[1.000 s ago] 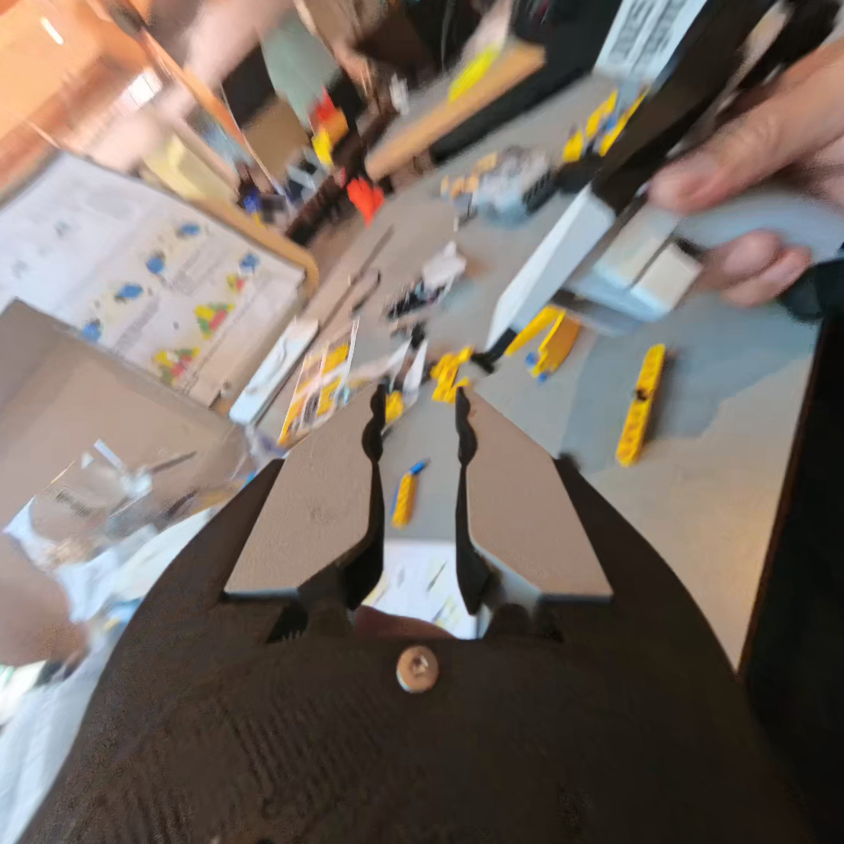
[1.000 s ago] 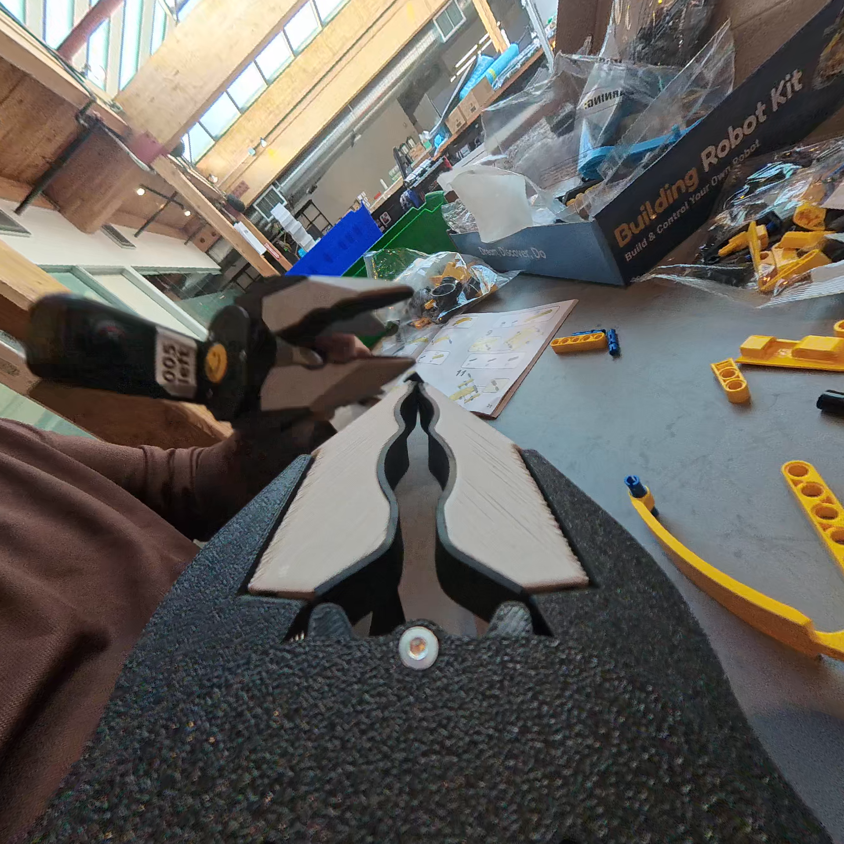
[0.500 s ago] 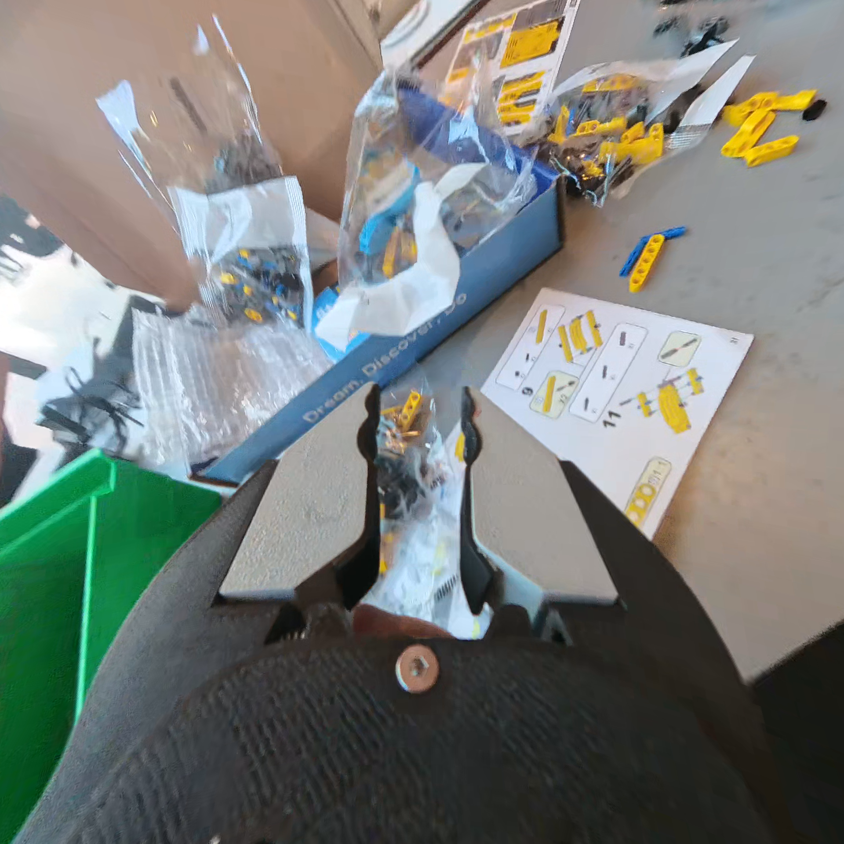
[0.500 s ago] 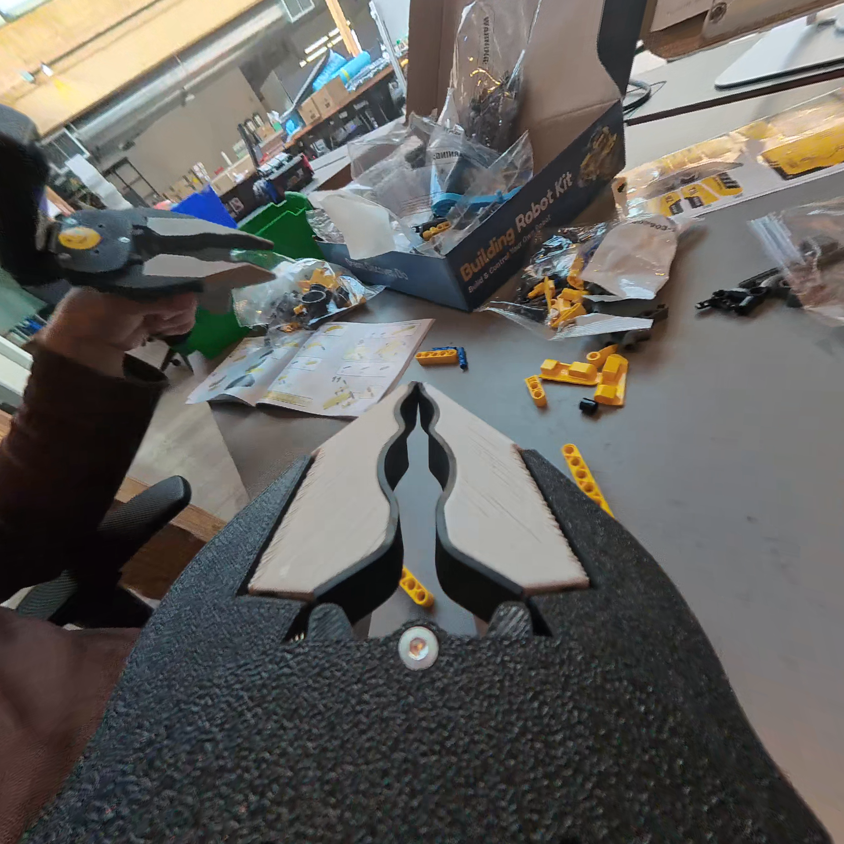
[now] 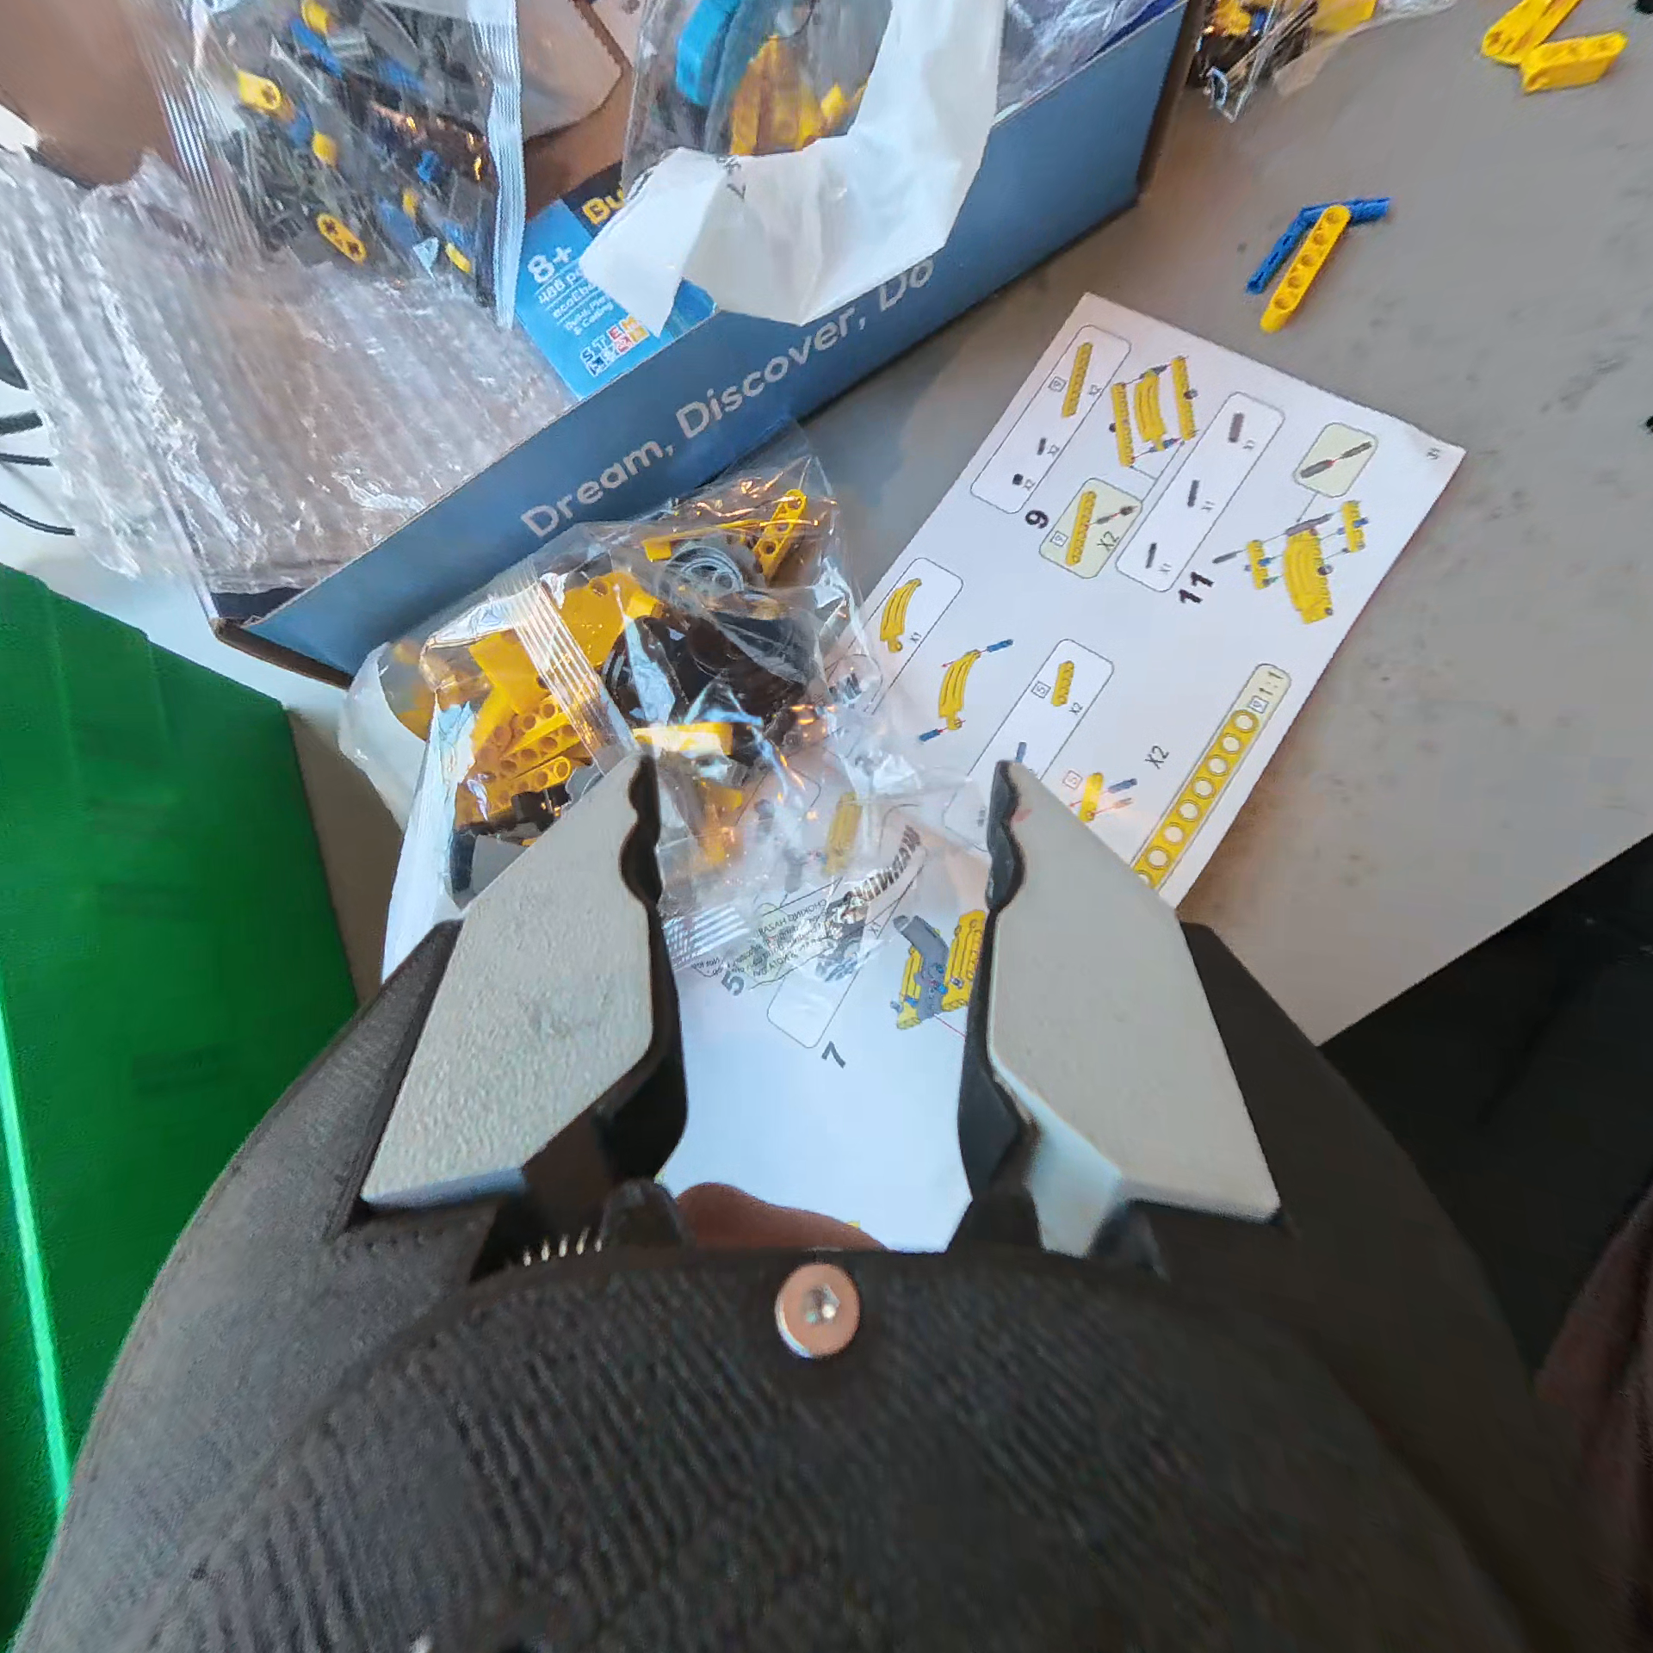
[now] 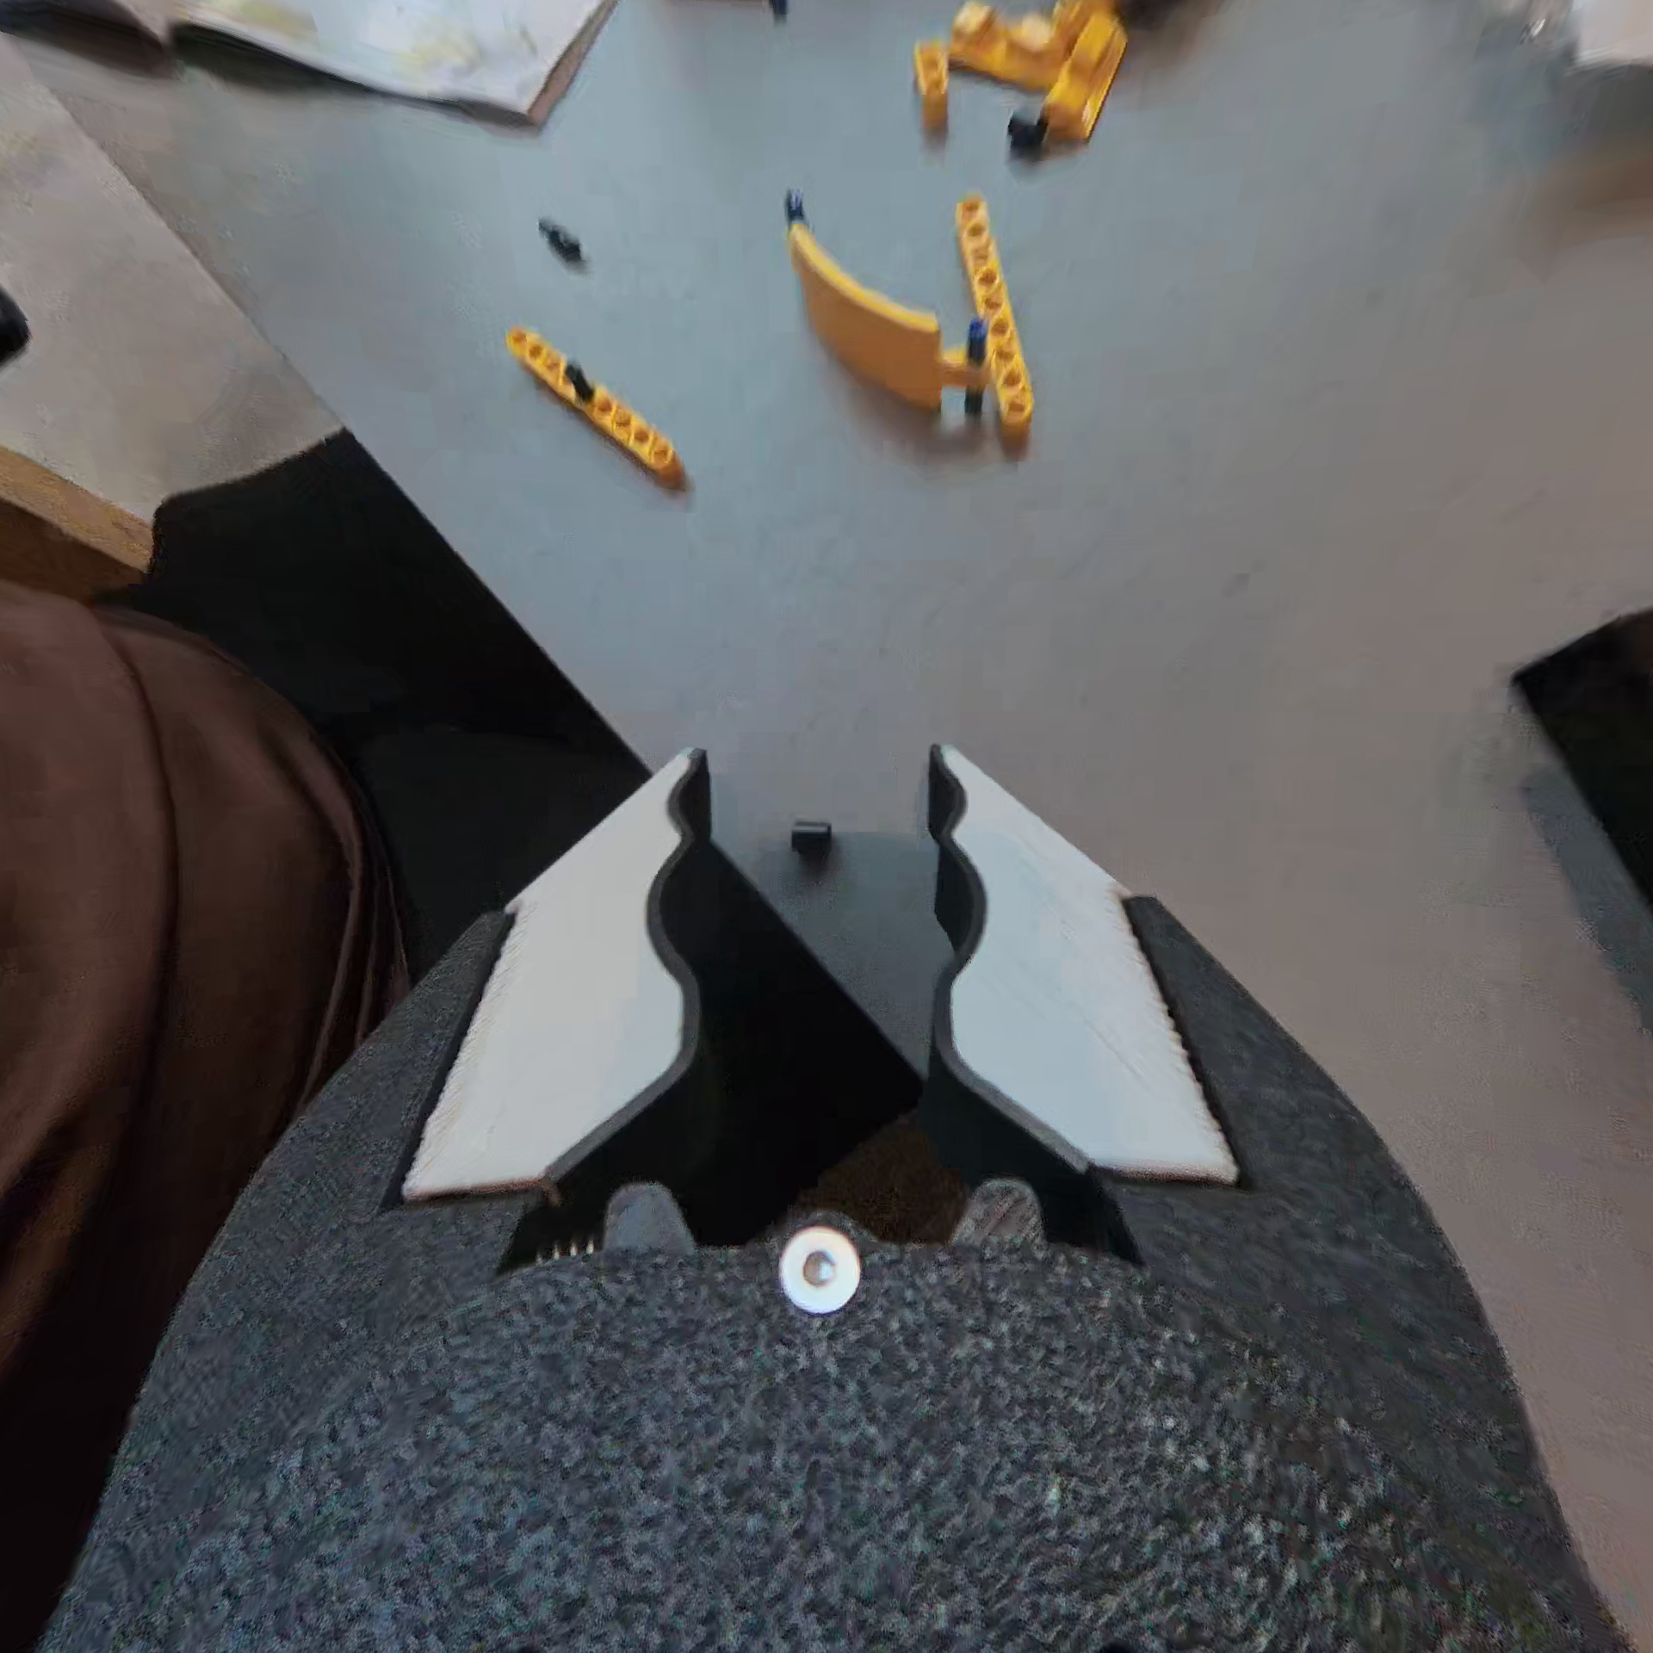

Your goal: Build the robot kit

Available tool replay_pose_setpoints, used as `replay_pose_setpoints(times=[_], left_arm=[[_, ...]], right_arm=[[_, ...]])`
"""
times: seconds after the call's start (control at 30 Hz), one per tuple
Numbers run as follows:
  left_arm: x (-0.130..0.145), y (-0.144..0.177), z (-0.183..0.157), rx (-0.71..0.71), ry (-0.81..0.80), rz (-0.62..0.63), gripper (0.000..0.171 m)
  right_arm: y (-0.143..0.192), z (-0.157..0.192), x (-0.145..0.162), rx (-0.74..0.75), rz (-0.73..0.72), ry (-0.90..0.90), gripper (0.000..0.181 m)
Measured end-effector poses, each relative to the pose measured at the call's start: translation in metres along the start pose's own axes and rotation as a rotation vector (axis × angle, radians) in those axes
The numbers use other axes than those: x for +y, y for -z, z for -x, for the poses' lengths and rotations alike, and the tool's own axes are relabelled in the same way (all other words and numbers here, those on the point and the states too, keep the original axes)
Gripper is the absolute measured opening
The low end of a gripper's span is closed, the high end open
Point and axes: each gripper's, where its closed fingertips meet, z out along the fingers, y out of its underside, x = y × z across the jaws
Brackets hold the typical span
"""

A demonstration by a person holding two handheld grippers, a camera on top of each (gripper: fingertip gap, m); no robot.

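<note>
My left gripper (image 5: pixel 823 787) is open, jaws wide apart, just above a clear plastic bag of yellow and black building pieces (image 5: pixel 644 662). The bag lies partly on an open instruction booklet (image 5: pixel 1163 644) in front of a blue kit box (image 5: pixel 805 376). My right gripper (image 6: pixel 816 769) is open and empty, pointing down at the grey table (image 6: pixel 1163 626). A small black piece (image 6: pixel 810 839) lies on the table between its fingertips. Farther off lie a yellow holed beam (image 6: pixel 595 407) and a yellow curved panel joined to a second beam (image 6: pixel 903 340).
A green bin (image 5: pixel 134 894) stands left of the box, with bubble wrap (image 5: pixel 224 402) and more bagged parts (image 5: pixel 358 143) behind. Loose yellow and blue beams (image 5: pixel 1306 259) lie right of the box. The table's front edge (image 6: pixel 501 608) and a brown sleeve (image 6: pixel 161 984) are at the right gripper's left. The tips of one gripper are about 45 centimetres away from the tips of the other.
Both grippers have opened. The left one moved closer over the bag of pieces. The right one tipped down toward the table near its front edge; its view is blurred.
</note>
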Motion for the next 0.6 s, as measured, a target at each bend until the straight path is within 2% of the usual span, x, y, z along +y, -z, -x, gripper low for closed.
replay_pose_setpoints(times=[0.03,0.07,0.2,0.27,0.33,0.6], left_arm=[[-0.003,0.001,0.0,-0.006,-0.004,-0.013,0.07],[-0.007,0.002,0.0,-0.011,-0.003,-0.029,0.07],[-0.015,0.001,0.002,-0.029,0.007,-0.053,0.064],[-0.018,0.0,0.0,-0.033,-0.007,-0.062,0.063],[-0.018,-0.002,-0.002,-0.037,-0.022,-0.057,0.063],[-0.015,-0.013,-0.009,-0.028,-0.047,-0.029,0.062]], right_arm=[[0.001,0.003,0.015,0.004,0.031,0.021,0.044],[0.003,-0.002,0.022,0.057,0.015,0.073,0.0],[0.008,-0.019,0.024,0.084,-0.094,0.096,0.0],[0.008,-0.021,0.023,0.03,-0.083,0.05,0.0],[0.009,-0.038,0.021,0.109,-0.086,0.077,0.0],[0.008,-0.071,0.01,0.118,-0.099,-0.063,0.0]])
